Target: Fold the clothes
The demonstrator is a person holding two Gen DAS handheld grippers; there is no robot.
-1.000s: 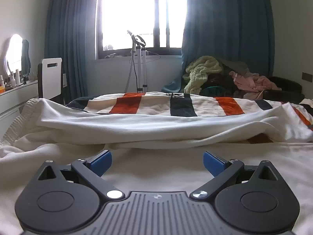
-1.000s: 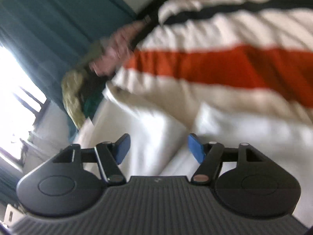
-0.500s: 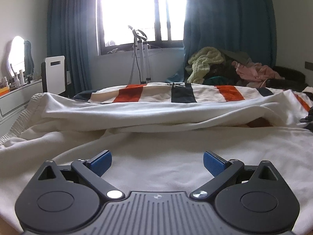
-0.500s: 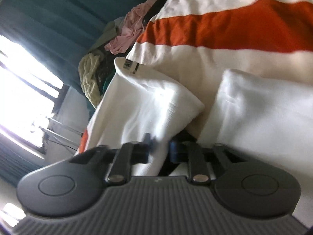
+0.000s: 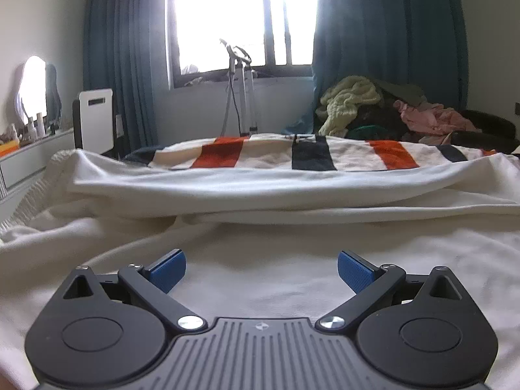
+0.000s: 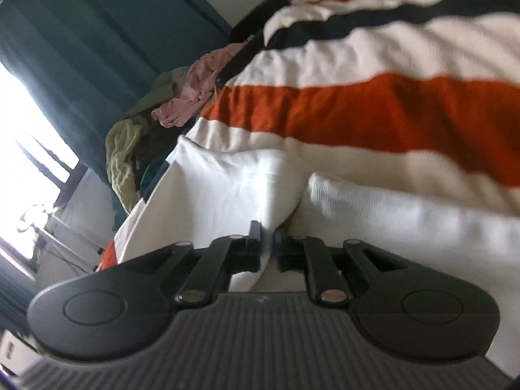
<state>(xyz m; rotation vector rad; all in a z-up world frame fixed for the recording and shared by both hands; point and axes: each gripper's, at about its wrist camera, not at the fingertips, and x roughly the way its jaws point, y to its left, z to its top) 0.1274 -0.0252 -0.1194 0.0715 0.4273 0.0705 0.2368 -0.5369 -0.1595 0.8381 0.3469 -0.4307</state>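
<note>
Mirror (image 5: 32, 89): far left of the left wrist view, bright oval on the wall above a counter with small bottles (image 5: 35, 128).
White chair back (image 5: 97, 120): left of centre, standing beside the dark blue curtain (image 5: 120, 65).
Window (image 5: 242, 16): top centre, glaring white, with a metal stand (image 5: 239, 91) in front of it.
Pile of clothes (image 5: 383, 107): right of centre under the right-hand curtain, yellow-green knit next to something pink.
Striped blanket (image 5: 292, 156): across the middle of the frame, cream with orange and dark bands, lying behind the white fabric.
White garment (image 5: 260, 260): fills the lower half of the left wrist view, with a long folded ridge across the middle; in the right wrist view it rises from the lower centre toward the upper left (image 6: 221, 191), lying on top of the striped blanket (image 6: 373, 113).
Left gripper (image 5: 261, 268): low over the white garment, its 2 blue pads (image 5: 167, 271) spread wide with only bare cloth showing between them, nothing held.
Right gripper (image 6: 267, 247): lower centre of its own view, tilted, its 2 fingers (image 6: 253, 247) drawn nearly together and pinching a pulled-up peak of the white garment.
Clothes heap in the right wrist view (image 6: 182, 104): upper left, pink and yellow-green against the teal curtain (image 6: 97, 32).
</note>
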